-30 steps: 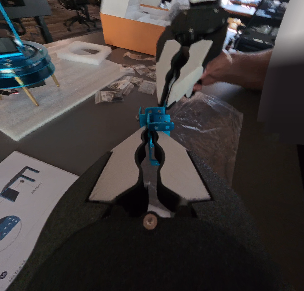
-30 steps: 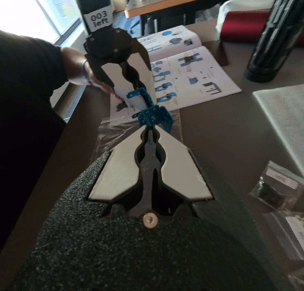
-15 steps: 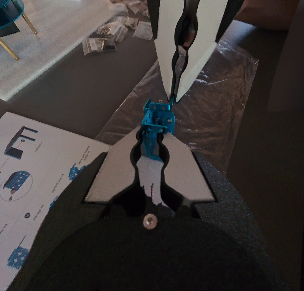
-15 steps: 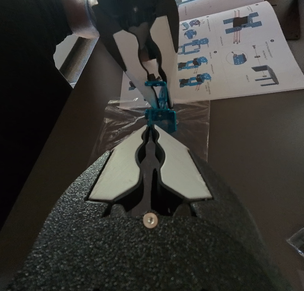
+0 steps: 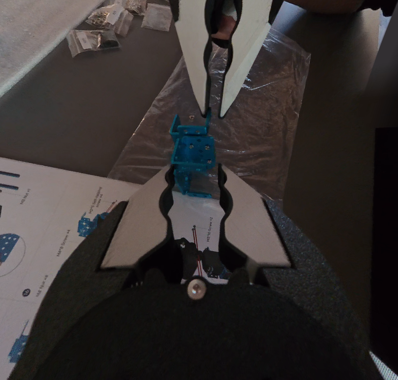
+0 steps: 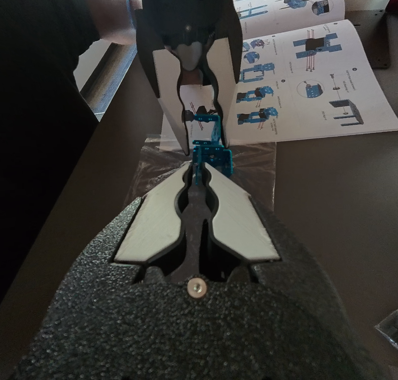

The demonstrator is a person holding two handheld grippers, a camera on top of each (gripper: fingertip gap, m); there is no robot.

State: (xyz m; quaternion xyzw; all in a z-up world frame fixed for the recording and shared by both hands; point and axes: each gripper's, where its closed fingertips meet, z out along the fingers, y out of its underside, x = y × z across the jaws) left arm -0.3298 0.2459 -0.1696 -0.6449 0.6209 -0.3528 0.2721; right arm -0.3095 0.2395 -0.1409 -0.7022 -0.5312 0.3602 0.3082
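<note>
Left tool [image 5: 195,169] jaws parted around blue bracket assembly [image 5: 193,154]; right tool [image 5: 212,113] pinches its top flange.

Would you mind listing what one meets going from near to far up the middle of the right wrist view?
Right gripper, shut on the blue metal bracket assembly → clear plastic bag under it → left gripper, open around the assembly's far end → open instruction booklet on the dark table.

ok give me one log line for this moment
left gripper: jaws open, astride blue bracket assembly | right gripper: jaws shut on its end | below: clear plastic bag, instruction booklet
</note>
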